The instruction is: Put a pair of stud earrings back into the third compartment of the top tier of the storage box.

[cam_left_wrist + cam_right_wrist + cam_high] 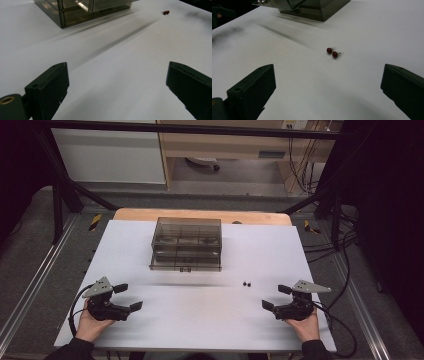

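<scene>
A smoky transparent drawer box (186,244) stands at the middle back of the white table (210,320); its corner shows in the left gripper view (75,12) and the right gripper view (317,8). Two small dark red stud earrings (246,283) lie side by side in front of it, a little right of centre, seen close in the right gripper view (332,52) and far off in the left gripper view (165,12). My left gripper (128,297) rests open near the front left. My right gripper (276,297) rests open near the front right, the earrings ahead of its jaws.
A wooden board (140,214) sticks out behind the white table. Black frame legs (60,195) and cables (340,245) stand around the table on the grey floor.
</scene>
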`<state>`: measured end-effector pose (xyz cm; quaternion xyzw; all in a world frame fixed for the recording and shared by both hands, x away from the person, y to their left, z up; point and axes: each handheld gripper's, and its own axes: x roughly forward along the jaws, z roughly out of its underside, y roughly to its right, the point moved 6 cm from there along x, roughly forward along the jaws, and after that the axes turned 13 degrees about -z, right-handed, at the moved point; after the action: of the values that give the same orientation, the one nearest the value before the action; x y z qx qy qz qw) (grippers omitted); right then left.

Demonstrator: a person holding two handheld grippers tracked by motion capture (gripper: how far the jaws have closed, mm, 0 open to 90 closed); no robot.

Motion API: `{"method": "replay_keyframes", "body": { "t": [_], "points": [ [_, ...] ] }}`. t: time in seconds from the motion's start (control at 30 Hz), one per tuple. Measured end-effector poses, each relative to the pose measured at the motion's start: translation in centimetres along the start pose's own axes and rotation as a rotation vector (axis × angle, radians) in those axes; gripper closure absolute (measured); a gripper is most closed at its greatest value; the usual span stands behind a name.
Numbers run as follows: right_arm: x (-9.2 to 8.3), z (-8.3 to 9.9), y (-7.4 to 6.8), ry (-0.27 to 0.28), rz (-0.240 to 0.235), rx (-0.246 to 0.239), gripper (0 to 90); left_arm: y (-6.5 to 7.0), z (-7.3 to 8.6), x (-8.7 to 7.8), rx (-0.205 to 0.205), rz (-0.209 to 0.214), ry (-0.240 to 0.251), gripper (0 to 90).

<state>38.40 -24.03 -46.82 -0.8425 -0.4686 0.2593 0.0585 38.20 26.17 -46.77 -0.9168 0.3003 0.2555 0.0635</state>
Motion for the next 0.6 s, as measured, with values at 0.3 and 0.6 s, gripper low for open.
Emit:
{"method": "replay_keyframes", "body": {
  "t": [0.3, 0.6],
  "points": [
    [-0.1, -0.11, 0.05, 0.0, 0.0, -0.006, 0.6, -0.03, 0.03, 0.12, 0.002, -0.003, -0.008, 4.8],
    [0.27, -0.3, -0.04, -0.011, 0.014, -0.01, 0.6, -0.16, 0.15, 0.11, 0.001, -0.004, -0.01, 4.9]
  ]
}}
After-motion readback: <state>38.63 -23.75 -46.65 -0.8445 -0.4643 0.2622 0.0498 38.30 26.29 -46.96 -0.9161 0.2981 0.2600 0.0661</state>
